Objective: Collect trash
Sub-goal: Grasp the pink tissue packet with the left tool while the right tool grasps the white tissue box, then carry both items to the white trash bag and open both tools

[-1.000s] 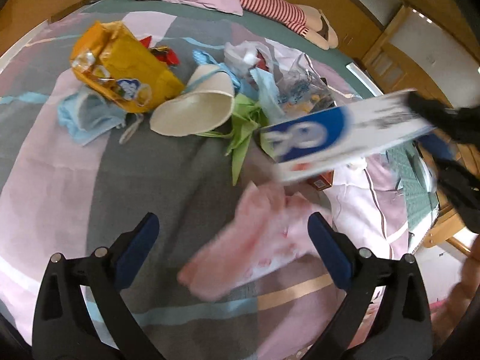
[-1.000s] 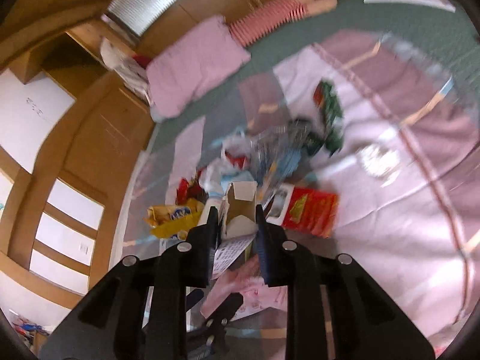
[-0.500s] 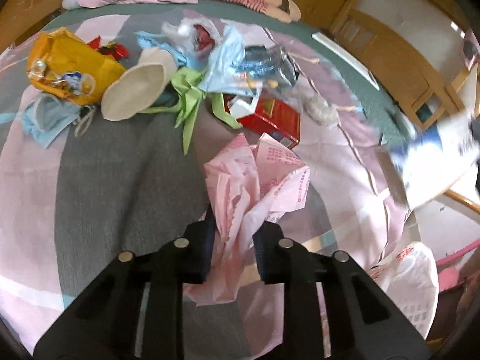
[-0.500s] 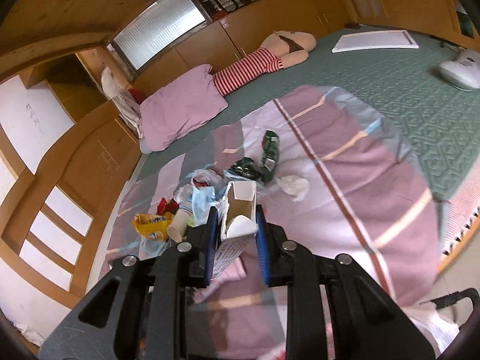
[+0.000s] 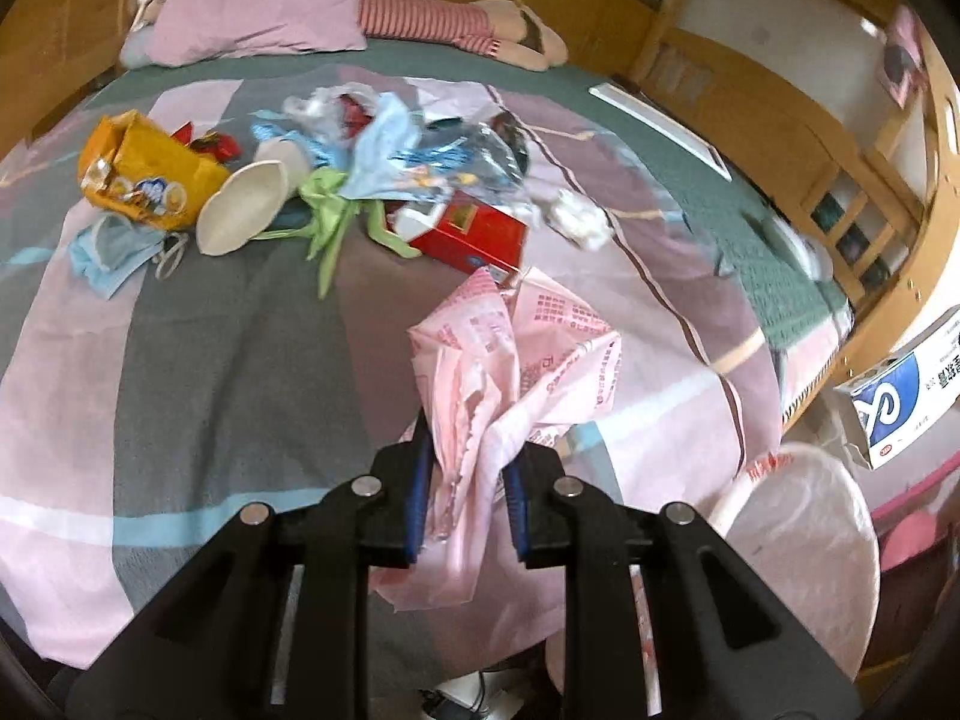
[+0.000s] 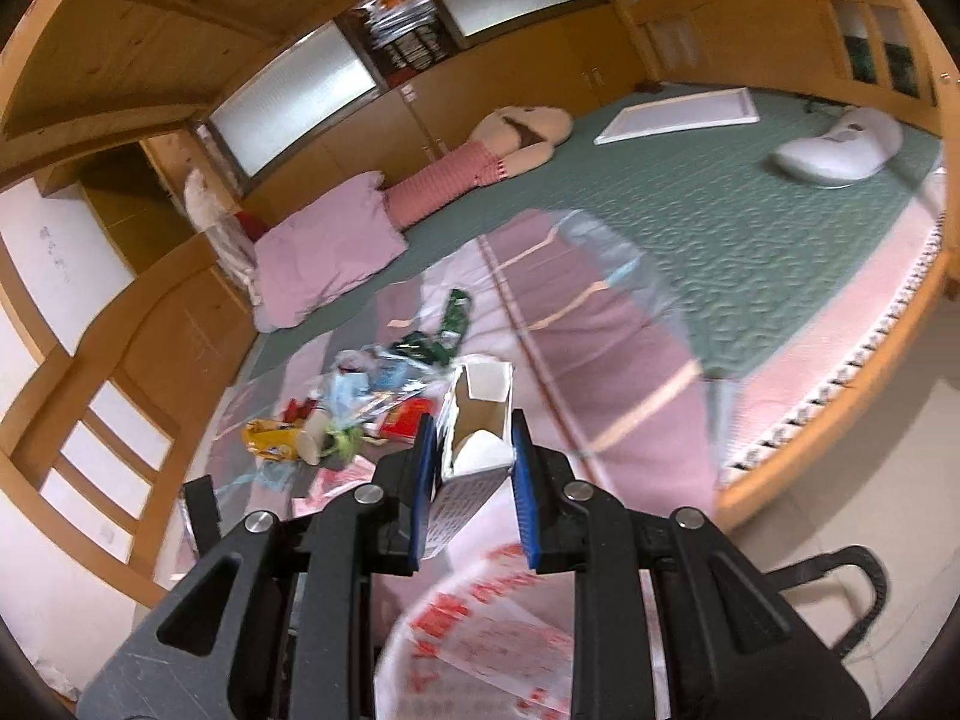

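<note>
The left tool (image 5: 465,474) was clamped on a crumpled sheet of pink printed paper (image 5: 516,354). The sheet's narrow twisted part was pinched between the blue pads (image 5: 415,498), its wide creased part fanned out above and ahead of the fingertips, and a loose tail hung below them. The paper was raised off the bed (image 5: 198,324), whose cover showed pink, grey and pale-blue patches.

The right tool (image 6: 471,468) gripped an open white carton (image 6: 474,420) with blue print, held upright between the pads with its open mouth pointing away from the camera. In the left wrist view the same carton (image 5: 900,402) appeared at the right edge, beyond the edge of the bed and above a white plastic bag (image 5: 798,546) with red print. The mouth of that bag (image 6: 480,630) lay just below the right tool in its own view.

The remaining litter sat in a heap farther up the bed, well ahead of the left tool: a yellow snack bag (image 5: 144,180), a white paper cup (image 5: 246,207) on its side, a blue face mask (image 5: 111,249), green paper strips (image 5: 330,216), a clear plastic wrapper (image 5: 462,162), a red box (image 5: 474,234) and a white tissue wad (image 5: 579,219). The red box lay nearest the held pink paper. A pink pillow (image 5: 264,6) lay at the head of the bed.
</note>
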`<state>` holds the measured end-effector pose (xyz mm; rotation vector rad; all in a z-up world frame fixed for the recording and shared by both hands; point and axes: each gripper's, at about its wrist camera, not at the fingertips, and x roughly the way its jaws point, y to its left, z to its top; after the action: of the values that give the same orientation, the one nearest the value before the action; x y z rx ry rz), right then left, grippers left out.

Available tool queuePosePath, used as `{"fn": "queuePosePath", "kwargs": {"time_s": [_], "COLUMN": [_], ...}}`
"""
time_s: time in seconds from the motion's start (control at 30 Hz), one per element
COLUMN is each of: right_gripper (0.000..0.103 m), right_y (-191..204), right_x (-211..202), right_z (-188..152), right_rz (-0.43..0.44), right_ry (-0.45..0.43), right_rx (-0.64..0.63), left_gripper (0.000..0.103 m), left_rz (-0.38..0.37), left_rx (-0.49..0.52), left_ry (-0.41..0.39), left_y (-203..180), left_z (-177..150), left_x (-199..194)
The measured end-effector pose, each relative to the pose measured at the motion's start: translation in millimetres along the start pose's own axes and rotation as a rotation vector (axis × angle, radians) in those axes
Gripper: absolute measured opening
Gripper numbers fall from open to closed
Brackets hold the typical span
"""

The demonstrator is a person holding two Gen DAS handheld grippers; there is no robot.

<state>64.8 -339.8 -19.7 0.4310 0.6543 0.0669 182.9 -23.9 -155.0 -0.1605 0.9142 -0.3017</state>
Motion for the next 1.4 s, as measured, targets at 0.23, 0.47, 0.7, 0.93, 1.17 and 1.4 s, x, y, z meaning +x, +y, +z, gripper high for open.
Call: {"fn": "queuePosePath", "kwargs": {"time_s": [0.23, 0.47, 0.7, 0.93, 1.17, 1.4], "right_gripper": [0.025, 0.065, 0.079, 0.079, 0.079, 0.082], "right_y": [-31.3, -27.9, -48.2, -60.3, -30.9, 33.2], "right_x": [0.0, 18.9, -3.2, -10.4, 4.7, 54.8], "right_z": [-27.0, -40.2, -24.3, -19.4, -26.2, -18.5], "right_rz": [-0.071, -0.089, -0.065, -0.08, -0.148, -0.117], "right_ry": [0.094, 0.233, 0.113, 0.08, 0.085, 0.106], "right_rx": [-0.011, -0.07, 0.04, 0.107, 0.009, -0.134], "left_gripper": [0.021, 0.021, 0.021, 0.088, 0.093, 0.094], "left_rz": [-0.069, -0.174, -0.544, -0.595, -0.281, 0.216], "left_rx": [-0.021, 0.063, 0.264, 0.44, 0.112, -0.282], "left_ry": [-0.009, -0.088, -0.085, 0.005, -0.204, -0.242], "left_y": [-7.7, -31.3, -84.6, -122.6, -59.6, 48.7], "left_z": [-12.1, -23.3, -47.3, -68.4, -36.6, 23.2], "left_x": [-5.7, -29.6, -58.0, -60.0, -72.7, -80.0]}}
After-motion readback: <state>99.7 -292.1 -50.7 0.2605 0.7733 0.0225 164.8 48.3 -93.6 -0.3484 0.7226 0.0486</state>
